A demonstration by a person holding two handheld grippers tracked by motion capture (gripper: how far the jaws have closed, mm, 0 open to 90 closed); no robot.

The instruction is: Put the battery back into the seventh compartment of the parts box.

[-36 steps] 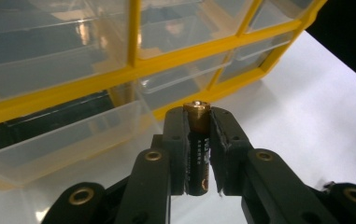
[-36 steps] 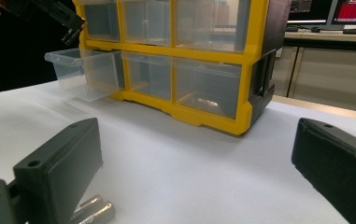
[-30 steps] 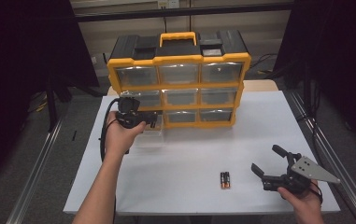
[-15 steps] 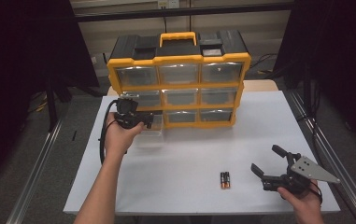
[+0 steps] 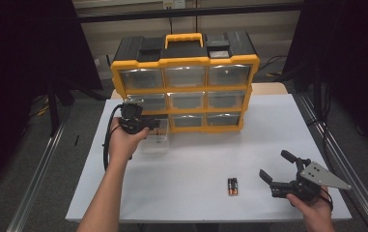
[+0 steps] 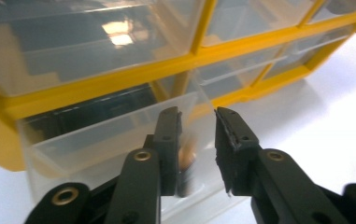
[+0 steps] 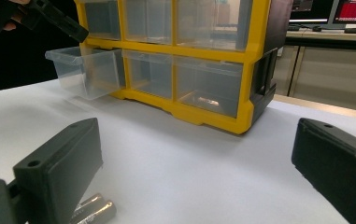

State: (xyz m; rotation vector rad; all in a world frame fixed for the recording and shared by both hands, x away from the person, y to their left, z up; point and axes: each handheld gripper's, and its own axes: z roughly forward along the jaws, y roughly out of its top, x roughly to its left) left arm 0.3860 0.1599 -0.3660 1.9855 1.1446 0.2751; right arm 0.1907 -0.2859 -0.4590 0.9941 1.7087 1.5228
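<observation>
clear drawer (image 5: 156, 137) sticks out of the yellow organizer (image 5: 186, 87) at its bottom-left slot, half pulled. left gripper (image 6: 198, 135) has just been opening, jaws off its front lip. right gripper (image 5: 279, 169) gapes by the batteries (image 5: 233, 186). pulled further, the drawer could likely drop out.

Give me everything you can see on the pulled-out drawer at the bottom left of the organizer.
The clear drawer is see-through plastic, box-shaped with a lipped rim, and looks empty. It is partly pulled out of the bottom-left slot of the yellow organizer, level, its front overhanging the white table. The left gripper is at its front rim, jaws just opening with a gap between them; I cannot tell whether a pad touches the rim.
</observation>
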